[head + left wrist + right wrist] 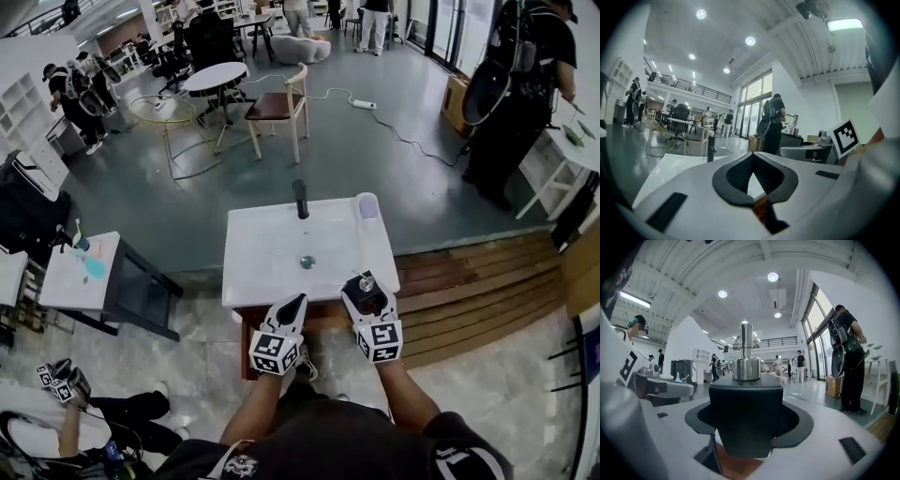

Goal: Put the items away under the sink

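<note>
Fingers of the left gripper (pixel 752 157) meet at their tips with nothing between them. In our head view that gripper (pixel 297 300) hangs over the near rim of the white sink (pixel 267 246), just left of its middle.

Beside it, toward the near right corner of the sink, we hold the right gripper (pixel 366 292). Its fingers are clamped on a black dispenser (pixel 745 418), a squarish dark body with a steel collar and a thin steel spout standing upright on top. The dark pads press on both sides of the body. From above, the steel top (pixel 367 283) shows just past the sink's near edge, above the basin.

A black faucet (pixel 300 199) stands at the middle of the sink's far rim. A small round drain (pixel 307 262) sits near the centre of the basin. A pale lilac cup (pixel 367 205) stands on the far right corner of the sink.

Under the sink's near edge we see a strip of brown wooden cabinet (pixel 326 319). Wooden decking (pixel 469 291) runs off to the right of the sink. A low white bench (pixel 70 281) stands to its left. Beyond the sink, a wooden chair (pixel 279 108) stands on the grey floor, and a person in black (pixel 516 94) stands at the far right.
</note>
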Motion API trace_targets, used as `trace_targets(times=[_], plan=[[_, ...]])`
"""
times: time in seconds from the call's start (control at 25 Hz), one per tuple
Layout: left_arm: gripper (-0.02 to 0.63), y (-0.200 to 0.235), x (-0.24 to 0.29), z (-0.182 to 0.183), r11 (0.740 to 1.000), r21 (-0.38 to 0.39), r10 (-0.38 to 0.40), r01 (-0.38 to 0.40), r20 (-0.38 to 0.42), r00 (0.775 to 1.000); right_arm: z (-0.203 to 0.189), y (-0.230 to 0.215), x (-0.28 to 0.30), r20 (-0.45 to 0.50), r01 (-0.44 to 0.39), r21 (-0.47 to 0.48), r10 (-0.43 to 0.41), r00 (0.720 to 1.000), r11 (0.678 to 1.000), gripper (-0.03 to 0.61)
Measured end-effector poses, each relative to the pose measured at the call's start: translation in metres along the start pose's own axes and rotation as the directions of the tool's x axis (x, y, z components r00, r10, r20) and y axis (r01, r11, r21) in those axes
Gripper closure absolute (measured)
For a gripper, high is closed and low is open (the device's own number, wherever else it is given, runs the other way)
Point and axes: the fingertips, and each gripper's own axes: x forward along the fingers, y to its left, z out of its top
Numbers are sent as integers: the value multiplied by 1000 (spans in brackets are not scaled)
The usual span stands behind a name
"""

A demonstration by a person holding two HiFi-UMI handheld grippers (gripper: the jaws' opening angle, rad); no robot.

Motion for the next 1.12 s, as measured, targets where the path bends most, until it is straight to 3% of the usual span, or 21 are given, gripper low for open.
trace_targets(times=[0.48, 0.96, 1.12], plan=[[609, -44, -72, -19, 999, -9, 44, -44, -58, 997, -14, 46, -61, -14, -52, -17, 52, 999, 998, 255], [608, -3, -103, -6, 999, -13, 49, -50, -47, 998, -2, 81, -56, -6, -7, 109, 8, 1000, 994, 255], [608, 9, -108, -11, 999, -28, 42, -43, -52, 998, 0, 90, -53, -16, -5, 75, 6, 1000, 997, 255]])
